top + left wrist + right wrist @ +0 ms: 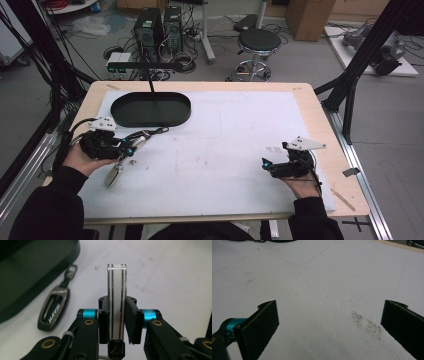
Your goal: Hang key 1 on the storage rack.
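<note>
— Key fobs first: where are they?
— One white key fob (117, 305) with dark stripes stands on edge, clamped between the jaws of the left gripper (117, 315). A second, grey key fob (53, 307) marked HAVAL lies flat on the white mat (162, 277) just beside that gripper, its clip end pointing toward the tray.
— And the tray?
— The black oval tray (150, 108) sits at the far left of the mat. From the high view its inside looks bare; a thin dark rod crosses in front of it. Neither fob is in it.
— The other side?
— The right gripper (329, 322) hovers low over a smudged patch of mat, jaws spread wide with nothing between them. In the high view it sits near the table's (320, 115) right edge, well apart from the left gripper.
</note>
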Demonstrator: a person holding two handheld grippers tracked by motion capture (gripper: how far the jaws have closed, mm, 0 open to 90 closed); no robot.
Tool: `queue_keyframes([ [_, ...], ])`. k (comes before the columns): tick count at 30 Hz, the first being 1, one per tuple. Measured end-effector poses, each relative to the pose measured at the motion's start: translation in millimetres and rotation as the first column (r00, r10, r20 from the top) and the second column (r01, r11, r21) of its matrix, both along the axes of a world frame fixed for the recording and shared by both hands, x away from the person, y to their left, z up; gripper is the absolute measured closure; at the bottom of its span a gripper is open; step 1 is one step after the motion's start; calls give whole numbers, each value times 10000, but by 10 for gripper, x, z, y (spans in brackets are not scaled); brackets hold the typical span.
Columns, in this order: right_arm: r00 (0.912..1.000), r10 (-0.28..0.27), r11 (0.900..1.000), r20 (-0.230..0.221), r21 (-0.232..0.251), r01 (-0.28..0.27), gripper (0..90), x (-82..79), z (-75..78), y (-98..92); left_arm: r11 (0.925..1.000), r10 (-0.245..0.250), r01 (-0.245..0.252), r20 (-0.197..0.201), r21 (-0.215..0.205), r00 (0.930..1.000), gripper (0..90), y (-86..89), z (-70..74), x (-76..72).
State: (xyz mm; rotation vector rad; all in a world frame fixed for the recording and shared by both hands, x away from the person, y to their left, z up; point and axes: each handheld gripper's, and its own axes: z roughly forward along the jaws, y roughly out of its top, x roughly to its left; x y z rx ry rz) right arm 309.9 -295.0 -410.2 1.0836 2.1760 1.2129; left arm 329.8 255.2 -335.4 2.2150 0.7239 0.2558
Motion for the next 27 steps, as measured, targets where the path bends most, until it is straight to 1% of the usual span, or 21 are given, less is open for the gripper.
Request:
queue_keyframes([
  [1, 10000, 22, 10000, 40, 10, -22, 8, -4, 2, 1, 10000, -57, 57, 123, -2, 9999, 750, -10, 55, 4],
  [3, 10000, 13, 10000, 36, 9, -13, 8, -6, 2, 0, 9997, -244, 244, 133, -41, 9996, 750, -33, 152, 17],
  [6, 10000, 14, 10000, 46, -35, -14, 8, -2, -2, -12, 9991, -352, 343, 366, 255, 9987, 751, -65, 292, 53],
  [9, 10000, -30, 10000, 28, -16, 30, 8, -2, -2, -12, 9991, -318, 300, 586, 308, 9978, 751, -71, 418, 116],
  [11, 10000, -11, 10000, 87, -36, 11, 8, -5, -1, -9, 9996, -197, 183, 729, 204, 9971, 751, -62, 487, 162],
  [12, 10000, -10, 10000, 55, -20, 10, 8, -10, 0, -7, 9996, -164, 144, 780, 260, 9968, 751, -47, 525, 188],
  [14, 10000, -20, 10000, 32, -13, 20, 8, -15, -1, -4, 9999, 26, -38, 891, 136, 9960, 751, -25, 586, 232],
  [16, 10000, -57, 10000, 22, -28, 57, 8, -17, -3, -6, 9996, 226, -209, 993, -173, 9948, 751, 0, 639, 275],
  [19, 10000, -79, 10000, -23, -7, 79, 8, -21, -5, -6, 9984, 460, -420, 1126, -370, 9926, 751, 40, 717, 353],
  [20, 10000, -79, 10000, -15, -1, 79, 8, -21, -6, -5, 9974, 585, -534, 1148, -476, 9917, 751, 45, 740, 378],
  [22, 10000, -76, 10000, -2, -5, 76, 8, -20, -5, -4, 9960, 684, -615, 1096, -653, 9916, 751, 56, 782, 437],
  [24, 10000, -39, 10000, 50, -53, 39, 8, -16, -8, -3, 9952, 846, -784, 1131, -580, 9900, 751, 39, 821, 488],
  [25, 10000, -49, 10000, 44, -57, 49, 8, -15, -9, -1, 9959, 832, -784, 1137, -461, 9900, 752, 34, 840, 518],
  [27, 10000, -22, 10000, 47, -52, 22, 8, -13, -11, 0, 9951, 927, -877, 1204, -462, 9884, 751, 25, 869, 568],
])
